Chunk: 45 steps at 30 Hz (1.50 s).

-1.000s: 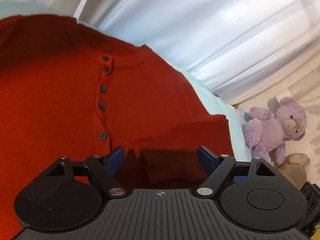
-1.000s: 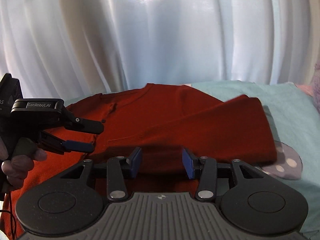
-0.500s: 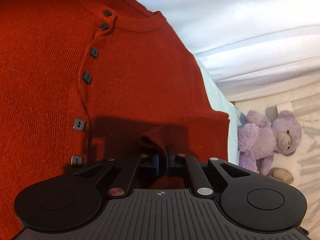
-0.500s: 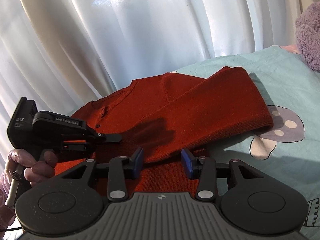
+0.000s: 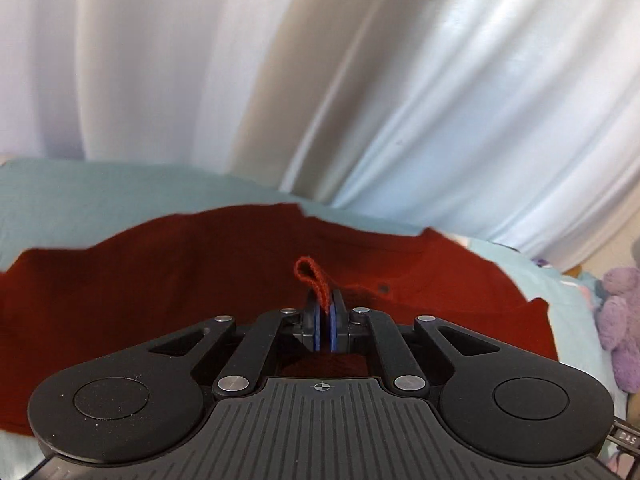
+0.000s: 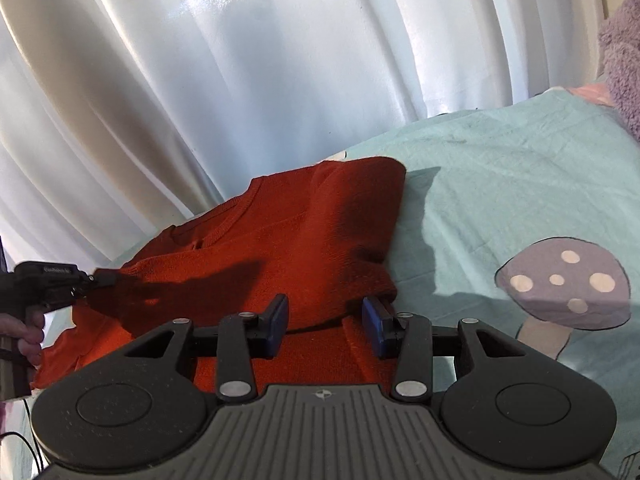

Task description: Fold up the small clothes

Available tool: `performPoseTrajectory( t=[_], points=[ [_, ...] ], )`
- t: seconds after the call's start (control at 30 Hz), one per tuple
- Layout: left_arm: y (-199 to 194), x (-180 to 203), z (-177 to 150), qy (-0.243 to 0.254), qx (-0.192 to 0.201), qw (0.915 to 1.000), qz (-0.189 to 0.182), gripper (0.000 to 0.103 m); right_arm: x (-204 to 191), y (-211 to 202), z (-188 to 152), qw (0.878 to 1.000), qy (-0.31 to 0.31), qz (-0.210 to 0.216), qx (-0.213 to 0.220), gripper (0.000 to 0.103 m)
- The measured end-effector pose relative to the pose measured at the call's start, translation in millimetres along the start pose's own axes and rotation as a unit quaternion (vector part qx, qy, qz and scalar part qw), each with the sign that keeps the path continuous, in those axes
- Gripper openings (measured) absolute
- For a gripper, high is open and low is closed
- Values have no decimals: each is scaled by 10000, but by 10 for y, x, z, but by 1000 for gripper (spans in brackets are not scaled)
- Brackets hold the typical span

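A red knitted sweater (image 5: 160,292) with a buttoned neck lies on a pale teal bed sheet (image 5: 80,188). My left gripper (image 5: 325,312) is shut on the sleeve cuff (image 5: 308,276), and a small loop of red knit sticks out past its blue pads. In the right wrist view the same left gripper (image 6: 105,278) holds that sleeve drawn leftward across the sweater (image 6: 304,236). My right gripper (image 6: 328,322) stands open low over the sweater's near edge. A fold of red fabric lies between its blue fingers (image 6: 276,322), and the pads are not clamped on it.
White curtains (image 6: 280,80) hang close behind the bed. A purple teddy bear (image 5: 620,320) sits off the sheet's right side. The sheet (image 6: 500,168) carries a mushroom print (image 6: 560,284) right of the sweater. A person's hand (image 6: 28,332) holds the left gripper.
My left gripper closed on the sleeve cuff, then lifted and carried it across the sweater, its view swinging up toward the curtain. The right gripper rolled and shifted slightly, jaws unchanged.
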<state>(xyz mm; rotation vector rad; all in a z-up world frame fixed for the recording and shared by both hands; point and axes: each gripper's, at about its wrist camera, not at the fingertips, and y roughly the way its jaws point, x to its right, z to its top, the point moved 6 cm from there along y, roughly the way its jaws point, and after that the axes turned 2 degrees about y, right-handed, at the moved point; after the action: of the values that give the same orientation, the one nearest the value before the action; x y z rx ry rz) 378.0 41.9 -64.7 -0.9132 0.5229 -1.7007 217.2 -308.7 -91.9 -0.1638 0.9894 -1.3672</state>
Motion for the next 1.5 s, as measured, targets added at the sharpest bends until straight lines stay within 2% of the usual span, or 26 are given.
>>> performPoseTrajectory(
  t=[0.07, 0.13, 0.2, 0.27, 0.3, 0.33, 0.37, 0.47, 0.57, 0.7, 0.77, 0.8, 0.83, 0.87, 0.9, 0.93, 1.0, 1.03, 1.07, 1.17, 1.27, 1.3, 1.33, 1.37, 1.43, 1.5],
  points=[
    [102, -250, -73, -301, -166, 9994, 70, 6, -42, 53, -16, 9998, 91, 123, -96, 41],
    [163, -377, -141, -584, -176, 9981, -100, 7, -73, 108, -30, 9994, 197, 213, -179, 41],
    [211, -413, -185, -720, -215, 9965, -354, 14, -93, 154, -60, 9988, 325, 263, -252, 41],
    [272, -373, -238, -762, -259, 9955, -496, 33, -77, 206, -84, 9977, 508, 305, -322, 42],
    [329, -338, -265, -736, -318, 9950, -594, 33, -68, 231, -83, 9972, 619, 300, -298, 42],
    [370, -326, -277, -716, -377, 9945, -661, 28, -60, 237, -85, 9962, 756, 329, -285, 42],
    [399, -324, -274, -707, -390, 9946, -659, 6, -38, 252, -78, 9949, 913, 340, -276, 42],
    [336, -291, -190, -688, -300, 9951, -642, 6, 26, 293, -57, 9900, 1336, 419, -171, 42],
    [52, -172, 7, -518, 110, 9960, -717, 6, 69, 334, -40, 9852, 1644, 475, -28, 43],
    [-356, -113, 328, -680, 685, 9917, -851, 6, 139, 431, -25, 9733, 2208, 617, 93, 43],
    [-490, -124, 447, -750, 844, 9893, -928, 6, 163, 485, -22, 9695, 2374, 592, 123, 37],
    [-517, -135, 480, -746, 855, 9891, -938, 6, 173, 503, -14, 9682, 2424, 590, 171, 30],
    [-529, -139, 496, -692, 870, 9895, -920, 6, 191, 502, -3, 9674, 2457, 551, 251, 11],
    [-516, -146, 499, -622, 862, 9908, -839, 6, 217, 488, 16, 9670, 2475, 492, 344, 6],
    [-484, -155, 487, -570, 800, 9924, -740, 6, 253, 448, 35, 9663, 2492, 416, 502, 6],
    [-426, -157, 457, -533, 688, 9940, -666, 6, 301, 384, 54, 9680, 2402, 203, 702, 6],
    [-279, -130, 354, -420, 420, 9962, -642, 6, 347, 299, 103, 9772, 1843, -349, 997, 6],
    [-195, -105, 289, -314, 292, 9973, -592, 6, 377, 305, 109, 9804, 1629, -540, 966, 6],
    [-102, -75, 212, -181, 162, 9982, -547, 6, 404, 335, 99, 9830, 1558, -584, 778, 6],
    [161, -26, 27, 217, -100, 9996, -153, 6, 354, 274, 111, 9908, 1304, -247, 275, 9],
    [266, -102, -97, 271, -229, 9994, 22, 6, 200, 49, 225, 9979, 556, -102, 325, 12],
    [278, -146, -107, 155, -247, 9996, -48, 6, 157, -11, 280, 9985, 334, -127, 405, 15],
    [306, -204, -109, 48, -244, 9996, -118, 6, 130, -51, 349, 9981, 89, -288, 545, 27],
    [312, -252, -106, -20, -206, 9997, -129, 6, 92, -40, 412, 9968, -163, -455, 636, 44],
    [297, -295, -78, 13, -121, 9999, -45, 6, 20, 87, 536, 9941, -532, -639, 703, 52],
    [284, -296, -49, -22, -98, 9999, -76, 6, -13, 331, 619, 9935, -724, -760, 449, 53]
  ],
)
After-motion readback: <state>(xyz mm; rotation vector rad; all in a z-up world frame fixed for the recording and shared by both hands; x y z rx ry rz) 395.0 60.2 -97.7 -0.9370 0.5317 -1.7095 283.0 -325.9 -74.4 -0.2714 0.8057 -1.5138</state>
